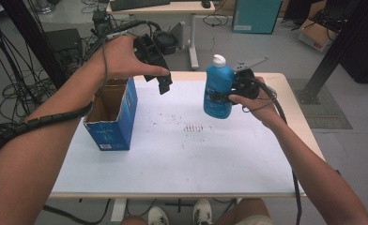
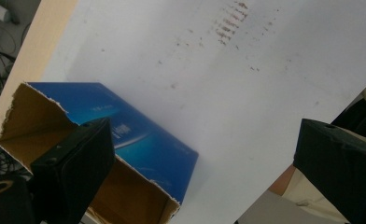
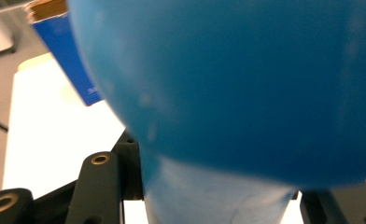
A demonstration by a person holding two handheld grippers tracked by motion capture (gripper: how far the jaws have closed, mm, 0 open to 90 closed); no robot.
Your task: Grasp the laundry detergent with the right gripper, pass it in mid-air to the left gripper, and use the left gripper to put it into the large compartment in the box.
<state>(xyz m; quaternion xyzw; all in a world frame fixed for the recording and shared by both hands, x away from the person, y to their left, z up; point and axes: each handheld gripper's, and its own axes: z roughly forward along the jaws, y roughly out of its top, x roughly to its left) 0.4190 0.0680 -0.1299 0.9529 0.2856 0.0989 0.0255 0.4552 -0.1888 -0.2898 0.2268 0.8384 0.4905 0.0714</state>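
here the blue bottle (image 1: 218,91) with its white cap (image 1: 218,60) hangs in the air above the white table (image 1: 182,154), upright, well to the right of the open blue box (image 1: 112,116) and level with that box's far end. the right gripper (image 1: 226,96) has its jaws clamped on the bottle's body from the right side, and the person's right hand (image 1: 255,101) wraps the gripper just behind it. in the right gripper view the bottle (image 3: 246,88) bulges close against the lens, its narrower part sitting between the black jaws, with a corner of the box (image 3: 73,56) beyond it at upper left.

the box stands on the table's left part, its torn top open and its brown inside showing. the left gripper (image 1: 163,83) hovers just above and to the right of the box's far right corner, jaws pointing down; in the left gripper view those jaws stand wide apart with nothing between them, looking down on the box (image 2: 139,149) and the bare table (image 2: 246,93). a patch of small dark specks (image 1: 194,126) marks the table between box and bottle.
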